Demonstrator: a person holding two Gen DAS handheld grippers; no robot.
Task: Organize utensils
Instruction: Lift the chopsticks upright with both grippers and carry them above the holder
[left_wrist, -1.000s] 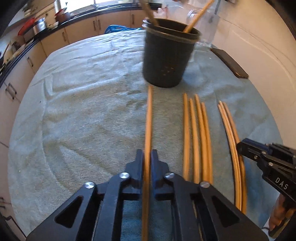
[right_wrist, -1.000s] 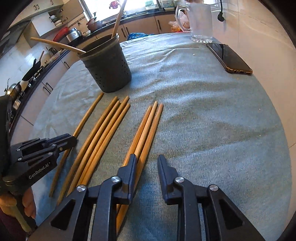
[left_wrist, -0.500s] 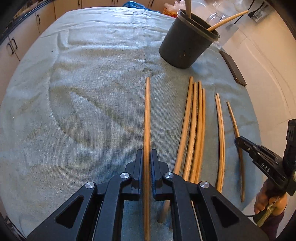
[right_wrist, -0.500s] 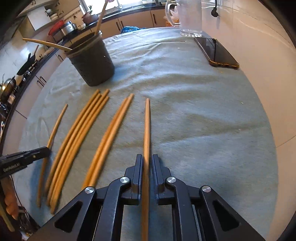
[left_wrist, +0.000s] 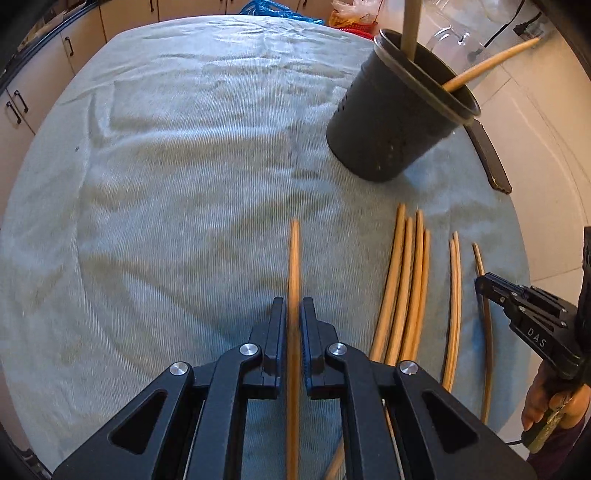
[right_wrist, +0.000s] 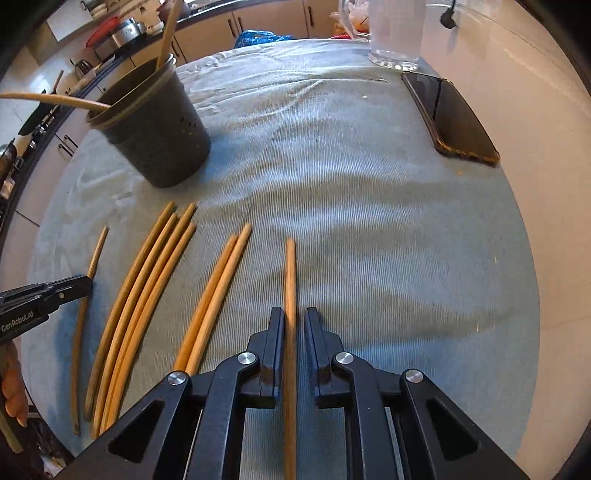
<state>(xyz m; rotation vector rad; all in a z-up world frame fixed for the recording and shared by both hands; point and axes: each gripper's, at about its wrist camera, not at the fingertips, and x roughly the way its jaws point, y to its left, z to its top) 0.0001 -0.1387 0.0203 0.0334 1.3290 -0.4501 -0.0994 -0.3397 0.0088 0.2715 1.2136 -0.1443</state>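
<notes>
My left gripper (left_wrist: 294, 314) is shut on one wooden chopstick (left_wrist: 294, 266) that points away over the cloth. My right gripper (right_wrist: 294, 325) is shut on another chopstick (right_wrist: 290, 280). Between the two, four chopsticks (right_wrist: 147, 288) lie side by side on the cloth, with a pair (right_wrist: 218, 295) to their right. The black perforated holder (left_wrist: 399, 125) stands beyond them with two long wooden utensils leaning in it. In the left wrist view the right gripper (left_wrist: 480, 284) shows at the right edge with its stick. The left gripper (right_wrist: 88, 284) shows at the left edge of the right wrist view.
A grey-green cloth (right_wrist: 369, 221) covers the round table. A dark phone (right_wrist: 458, 118) lies at its far right edge, and a clear glass jug (right_wrist: 395, 33) stands behind it. Kitchen cabinets and a counter with pots run along the back. A hand (left_wrist: 543, 398) holds the right gripper.
The right gripper was open over three chopsticks, then shut on one and drew it to the right, away from the other two. The left gripper kept its chopstick and pulled back from the holder.
</notes>
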